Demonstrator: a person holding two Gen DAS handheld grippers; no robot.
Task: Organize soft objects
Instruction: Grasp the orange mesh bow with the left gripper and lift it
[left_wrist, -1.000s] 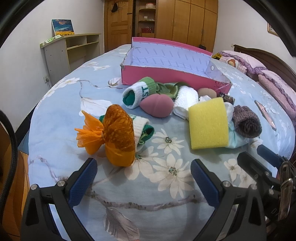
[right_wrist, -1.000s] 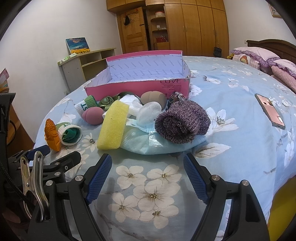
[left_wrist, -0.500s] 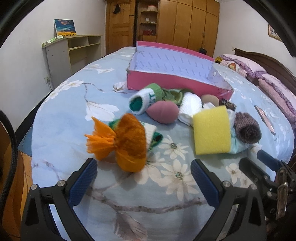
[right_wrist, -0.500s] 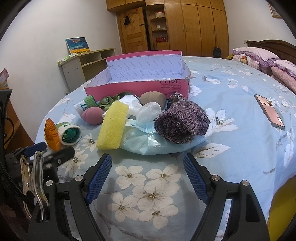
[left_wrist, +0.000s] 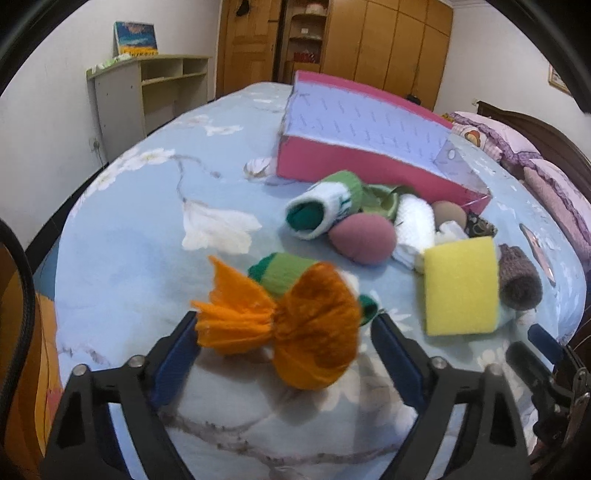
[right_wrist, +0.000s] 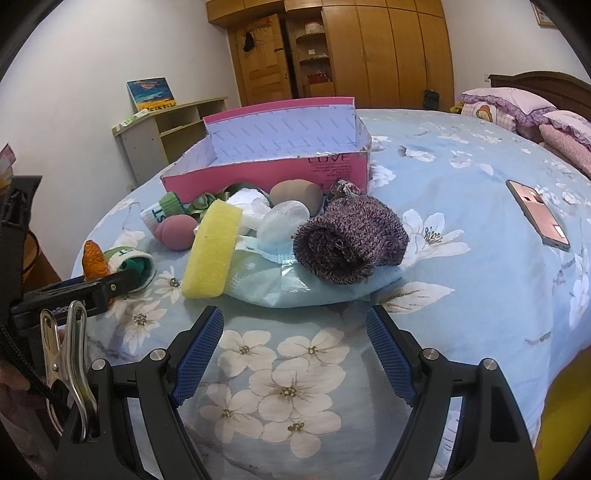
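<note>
Soft things lie on the flowered bed in front of an open pink box (left_wrist: 369, 162). An orange mesh scrubber (left_wrist: 295, 328) lies against a green and white sock roll (left_wrist: 291, 275). My left gripper (left_wrist: 284, 354) is open, its jaws on either side of the scrubber. Behind lie another sock roll (left_wrist: 321, 210), a pink sponge egg (left_wrist: 362, 238), a yellow sponge (left_wrist: 460, 284) and a purple knit roll (right_wrist: 351, 240). My right gripper (right_wrist: 295, 343) is open and empty, short of a blue face mask (right_wrist: 295, 284) under the purple roll.
A pink phone (right_wrist: 537, 212) lies on the bed to the right. Pillows (right_wrist: 517, 107) and a headboard are at the far right. A shelf unit (left_wrist: 147, 92) stands by the left wall. The bed edge falls away on the left.
My left gripper has moved forward, so the orange scrubber now sits between its jaws. My right gripper has hardly moved.
</note>
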